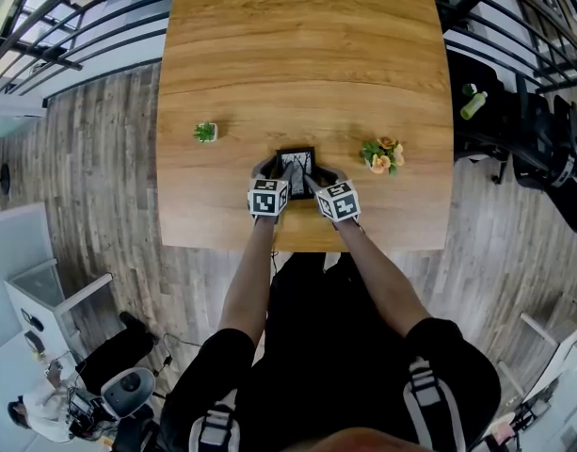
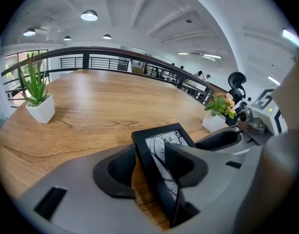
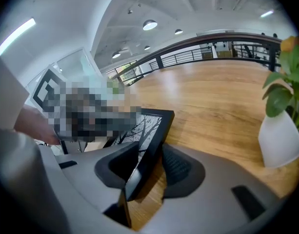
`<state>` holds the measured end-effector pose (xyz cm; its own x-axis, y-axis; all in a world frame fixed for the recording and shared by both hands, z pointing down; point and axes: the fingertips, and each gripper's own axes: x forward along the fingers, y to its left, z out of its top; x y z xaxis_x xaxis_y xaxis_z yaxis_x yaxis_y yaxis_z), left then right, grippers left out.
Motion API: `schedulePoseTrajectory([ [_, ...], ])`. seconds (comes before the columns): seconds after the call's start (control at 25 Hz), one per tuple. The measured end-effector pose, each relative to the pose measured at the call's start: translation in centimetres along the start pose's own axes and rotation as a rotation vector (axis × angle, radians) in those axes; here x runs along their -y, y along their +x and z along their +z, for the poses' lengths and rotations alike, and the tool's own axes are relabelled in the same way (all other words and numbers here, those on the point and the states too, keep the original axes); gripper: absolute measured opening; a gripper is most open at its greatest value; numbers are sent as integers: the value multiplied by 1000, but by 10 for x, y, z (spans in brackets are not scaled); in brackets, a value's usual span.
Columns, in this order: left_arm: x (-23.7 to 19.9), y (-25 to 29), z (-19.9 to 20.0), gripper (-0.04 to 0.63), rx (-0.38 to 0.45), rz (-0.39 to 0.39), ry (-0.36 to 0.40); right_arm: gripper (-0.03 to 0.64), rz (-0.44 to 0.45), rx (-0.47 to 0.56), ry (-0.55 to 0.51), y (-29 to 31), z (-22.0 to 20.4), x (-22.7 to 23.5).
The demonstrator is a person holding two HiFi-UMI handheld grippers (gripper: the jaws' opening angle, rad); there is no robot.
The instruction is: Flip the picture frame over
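Observation:
A small black picture frame [image 1: 296, 169] with a bare-tree print facing up sits near the front middle of the wooden table [image 1: 307, 55]. My left gripper [image 1: 277, 173] straddles the frame's left edge and my right gripper [image 1: 318, 177] straddles its right edge. In the left gripper view the frame [image 2: 164, 145] stands tilted between the jaws of the left gripper [image 2: 151, 167], with wood showing in a gap beside the left pad. In the right gripper view the frame [image 3: 149, 130] lies between the jaws of the right gripper [image 3: 149, 167], with a gap at the right pad. Neither gripper's pads clamp it.
A small green plant in a white pot [image 1: 205, 132] stands to the left of the frame. A flowering plant in a white pot [image 1: 382, 155] stands close on the right. The table's front edge runs just behind the grippers. A railing borders the far side.

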<state>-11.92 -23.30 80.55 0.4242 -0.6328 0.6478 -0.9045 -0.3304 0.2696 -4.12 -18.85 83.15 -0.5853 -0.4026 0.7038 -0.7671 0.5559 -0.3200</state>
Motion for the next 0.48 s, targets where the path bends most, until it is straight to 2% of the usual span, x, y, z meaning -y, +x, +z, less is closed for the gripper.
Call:
schedulePoseTrajectory([
  [0.28, -2, 5, -8, 199, -49, 57, 74, 167, -53, -54, -77, 5, -3, -1],
  [0.48, -1, 6, -10, 201, -58, 84, 122, 175, -57, -97, -117, 4, -3, -5],
])
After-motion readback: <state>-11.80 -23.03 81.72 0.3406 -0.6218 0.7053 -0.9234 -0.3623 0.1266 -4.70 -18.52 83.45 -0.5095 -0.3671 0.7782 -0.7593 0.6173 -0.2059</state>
